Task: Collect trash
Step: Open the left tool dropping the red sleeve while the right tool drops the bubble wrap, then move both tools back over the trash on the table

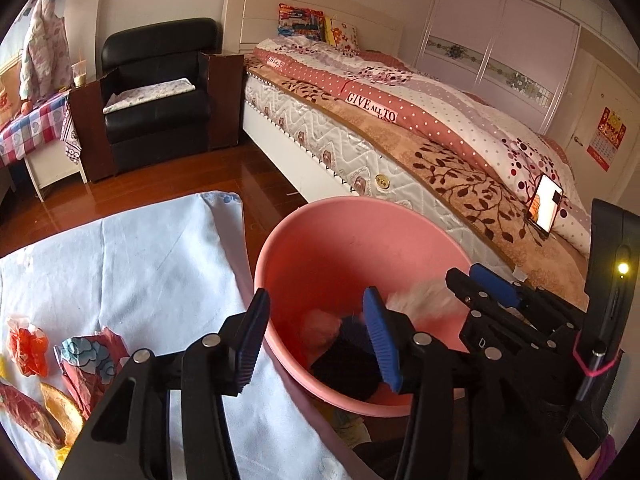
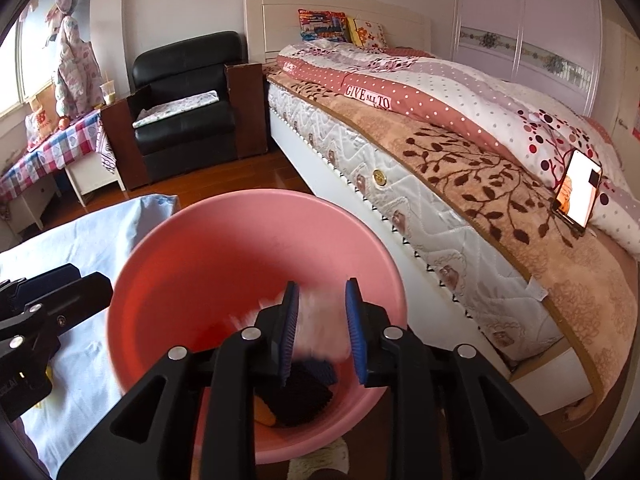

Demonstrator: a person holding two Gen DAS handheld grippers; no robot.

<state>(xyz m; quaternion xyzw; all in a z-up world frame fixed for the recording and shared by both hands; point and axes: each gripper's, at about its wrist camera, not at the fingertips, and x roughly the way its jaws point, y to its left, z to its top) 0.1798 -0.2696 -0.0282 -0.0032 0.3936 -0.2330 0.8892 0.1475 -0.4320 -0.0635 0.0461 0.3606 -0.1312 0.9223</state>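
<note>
A pink basin (image 1: 320,236) (image 2: 224,240) stands beside a table with a pale blue cloth (image 1: 152,264). Dark trash (image 1: 348,364) (image 2: 300,396) lies at its bottom. My right gripper (image 2: 322,332) is over the basin with its jaws apart, and a blurred white piece (image 2: 320,316) sits between them; it also shows in the left wrist view (image 1: 420,300). My left gripper (image 1: 320,340) is open and empty at the basin's near rim. Wrappers lie on the cloth at left: an orange one (image 1: 28,344), a floral one (image 1: 90,360) and a peel (image 1: 64,408).
A bed (image 1: 440,120) with a patterned quilt runs along the right, a lit phone (image 1: 544,204) propped on it. A black armchair (image 1: 156,88) stands at the back, a checked-cloth table (image 1: 28,128) at far left. Wooden floor (image 1: 160,184) lies between.
</note>
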